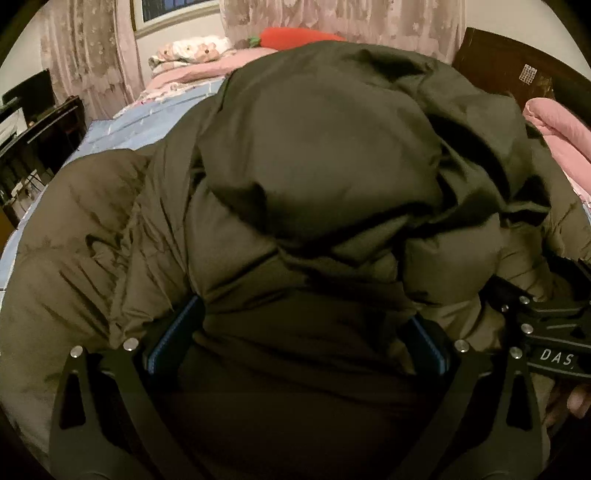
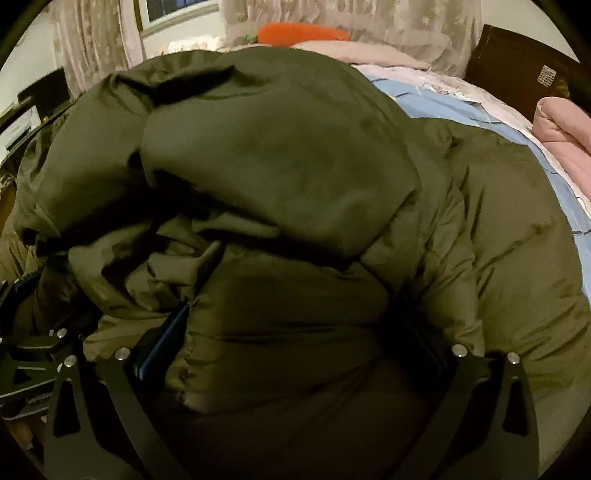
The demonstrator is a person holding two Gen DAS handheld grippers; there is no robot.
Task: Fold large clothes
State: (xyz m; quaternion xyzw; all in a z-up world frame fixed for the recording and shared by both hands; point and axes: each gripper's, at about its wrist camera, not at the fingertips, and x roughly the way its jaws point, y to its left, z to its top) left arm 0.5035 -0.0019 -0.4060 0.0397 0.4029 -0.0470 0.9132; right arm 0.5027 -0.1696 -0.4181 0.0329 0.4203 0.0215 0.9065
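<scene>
Big puffy dark-green padded coat (image 1: 314,166) lies on bed with light-blue sheet (image 1: 147,114), fills most of both views. Left claw (image 1: 295,332) wide apart, thick coat fold bulging between its blue-padded fingers; tight grip or not, cannot tell. Right claw (image 2: 299,343) same: fingers spread, coat bunched between, grip unclear. In left view, right claw sits at 3 o'clock, just beside. Pink quilt (image 1: 554,125) at 2 o'clock. Red-orange plush toy (image 1: 295,37) at 12 o'clock by lace curtain (image 1: 332,18).

Dim, warm light; soft blur; fisheye-bent edges.
</scene>
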